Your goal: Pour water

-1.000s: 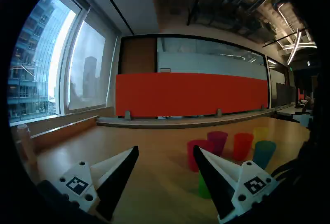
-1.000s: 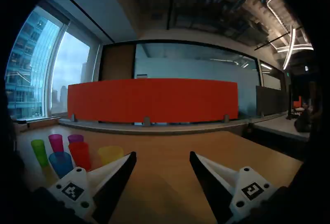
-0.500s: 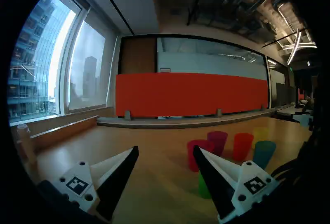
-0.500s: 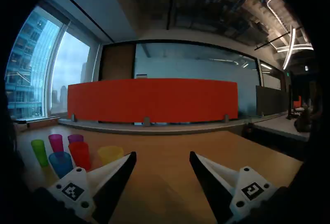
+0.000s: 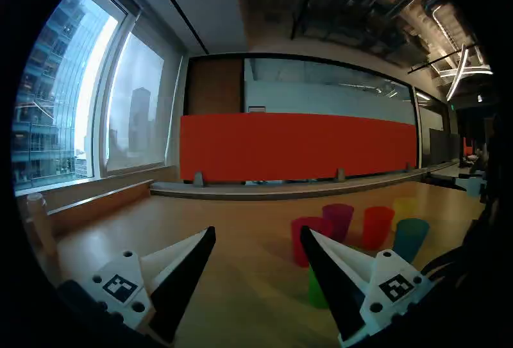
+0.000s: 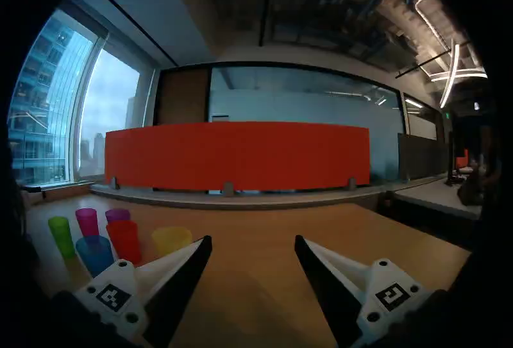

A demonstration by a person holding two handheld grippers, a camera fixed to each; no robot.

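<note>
We look forward along two hand-held grippers across a light wooden table [image 6: 256,290] in an office. The left gripper [image 5: 256,229] points over the tabletop with its two white, black-edged fingers spread wide and nothing between them. The right gripper [image 6: 252,238] points the same way, its jaws equally wide and empty, with bare table ahead of it. A group of plastic cups [image 6: 125,240] stands upright on the table, at the far left of the right gripper view and to the right in the left gripper view, so it lies between the two grippers. In the left gripper view we make out a pink cup [image 5: 313,225] just behind the right fingertip, a purple cup [image 5: 338,216] beside it, then a red-orange cup [image 5: 377,226], a yellow cup [image 5: 405,207] farthest back and a teal cup [image 5: 410,238] near the right edge. A green cup [image 5: 314,291] stands nearest, partly hidden by the finger. We cannot tell whether any cup holds water. A long red partition [image 5: 295,146] runs along the far edge of the table, and tall windows [image 5: 64,111] fill the left wall.
</note>
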